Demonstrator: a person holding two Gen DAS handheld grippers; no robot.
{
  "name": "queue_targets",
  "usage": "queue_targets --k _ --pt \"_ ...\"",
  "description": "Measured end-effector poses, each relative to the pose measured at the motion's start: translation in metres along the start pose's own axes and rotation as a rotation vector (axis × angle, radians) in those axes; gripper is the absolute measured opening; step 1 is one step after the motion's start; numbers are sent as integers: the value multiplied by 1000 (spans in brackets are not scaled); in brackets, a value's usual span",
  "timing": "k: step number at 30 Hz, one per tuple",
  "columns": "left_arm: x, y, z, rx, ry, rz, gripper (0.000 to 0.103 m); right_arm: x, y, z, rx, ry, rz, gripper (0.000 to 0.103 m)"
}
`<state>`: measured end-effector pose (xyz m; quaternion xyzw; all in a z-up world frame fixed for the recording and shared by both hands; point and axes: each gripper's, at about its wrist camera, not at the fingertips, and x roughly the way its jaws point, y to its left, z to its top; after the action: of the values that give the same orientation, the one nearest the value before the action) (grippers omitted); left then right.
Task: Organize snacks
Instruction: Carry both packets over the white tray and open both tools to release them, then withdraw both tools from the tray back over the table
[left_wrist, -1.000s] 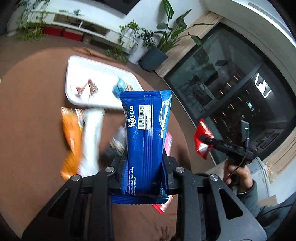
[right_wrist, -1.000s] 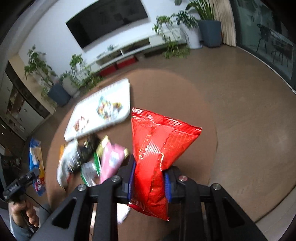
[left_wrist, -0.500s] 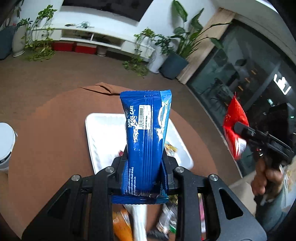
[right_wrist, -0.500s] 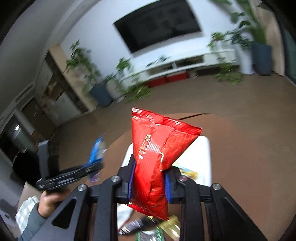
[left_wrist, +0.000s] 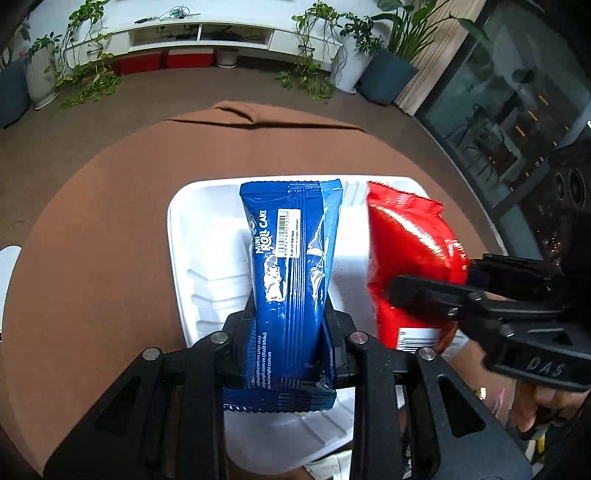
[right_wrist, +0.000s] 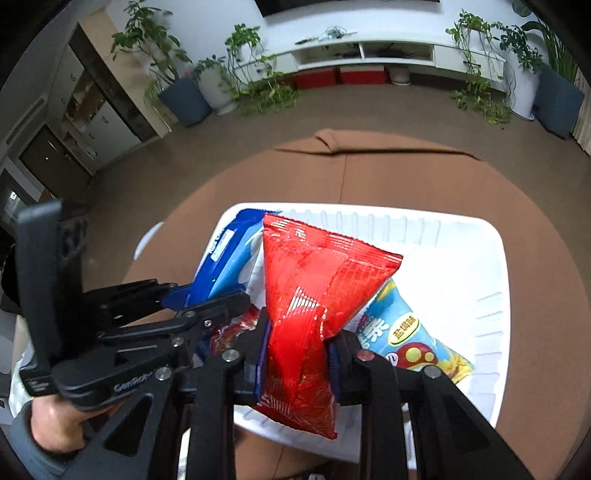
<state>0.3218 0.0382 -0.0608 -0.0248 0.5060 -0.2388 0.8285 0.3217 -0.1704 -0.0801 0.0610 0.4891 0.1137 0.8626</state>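
Blue roll-cake packet (left_wrist: 291, 280) clamped in left gripper (left_wrist: 290, 325), red snack bag (right_wrist: 310, 314) clamped in right gripper (right_wrist: 299, 354), both over white tray (right_wrist: 491, 295); crowded grippers could collide.

**Blue and red over white**

I see a deep blue roll-cake pack (left_wrist: 291, 280) with white lettering and a white barcode patch; a glossy red bag (right_wrist: 306, 314), crinkle-ribbed; a light blue packet (right_wrist: 402, 332) with yellow and red marks; a white ribbed tray (right_wrist: 491, 280); a plain brown tablecloth (left_wrist: 92, 236).
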Motion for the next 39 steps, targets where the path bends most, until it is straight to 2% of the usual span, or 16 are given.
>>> queue_targets --k 7,17,18,23,26,30,31,32,33,35,37,39 --pt "23 -15 -4 -2 26 31 26 20 -9 -9 -9 42 -46 28" --pt "32 -12 -9 3 43 61 32 25 -7 -19 -43 30 -84 32" --pt "32 -13 -10 3 43 56 38 25 -7 -19 -45 28 -85 34" --pt "25 -9 -13 -9 15 64 48 17 -12 -18 -17 3 -81 46" --pt "11 -7 -14 -35 -23 46 60 8 -17 -18 14 -19 -57 55" --pt "-25 -5 -25 -63 -104 28 103 -32 -16 -20 35 -136 -29 64" --pt "-36 -6 -29 -60 -132 35 103 -50 -13 -22 40 -188 -7 67" --pt "-47 -7 -34 -56 -152 30 103 -67 -12 -24 42 -242 22 75" --pt "-60 -9 -40 -51 -176 13 103 -86 -10 -29 41 -307 61 87" --pt "-81 -13 -52 -31 -215 16 103 -130 -6 -44 42 -449 169 103" --pt "-106 -23 -72 18 -277 41 103 -163 -4 -61 45 -530 262 103" --pt "-130 -36 -92 67 -341 61 103 -189 -2 -78 55 -569 326 103"
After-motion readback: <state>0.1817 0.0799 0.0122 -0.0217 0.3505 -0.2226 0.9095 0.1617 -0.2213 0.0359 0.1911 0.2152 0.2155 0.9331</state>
